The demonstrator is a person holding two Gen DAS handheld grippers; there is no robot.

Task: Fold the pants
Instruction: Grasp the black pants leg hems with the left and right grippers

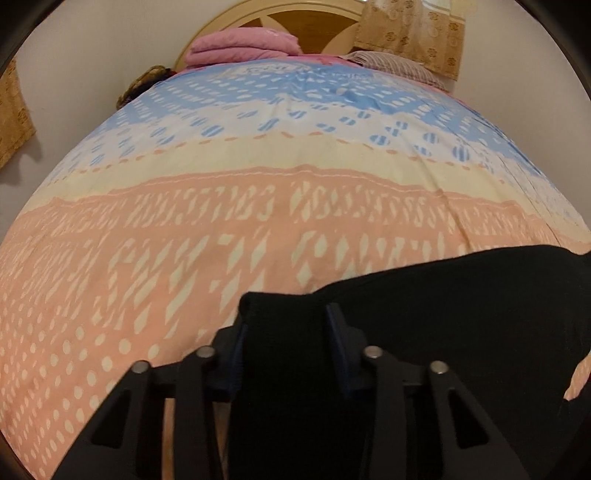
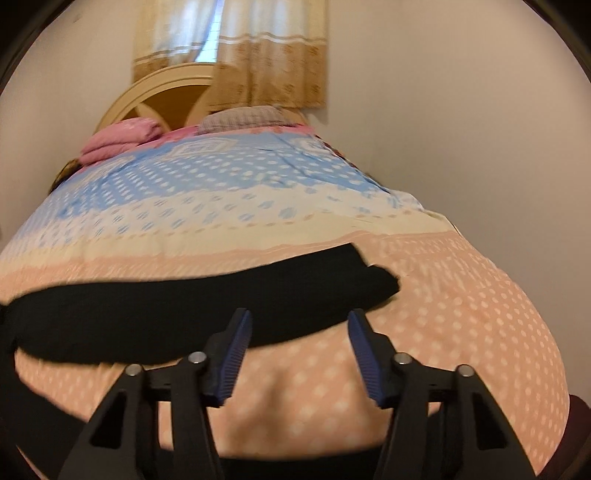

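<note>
1. Black pants (image 1: 443,314) spread across the near, peach part of the bedspread (image 1: 184,258); one end bunched up between the pads of the left gripper (image 1: 286,339), narrowed onto the cloth.
2. Right gripper (image 2: 301,350) half-wide, nothing between its pads; pants just beyond the tips.
3. Far left: folded pink blanket (image 1: 236,46); far right: striped pillow (image 1: 391,64); behind: wooden headboard (image 1: 295,18), curtain (image 2: 258,55).
</note>
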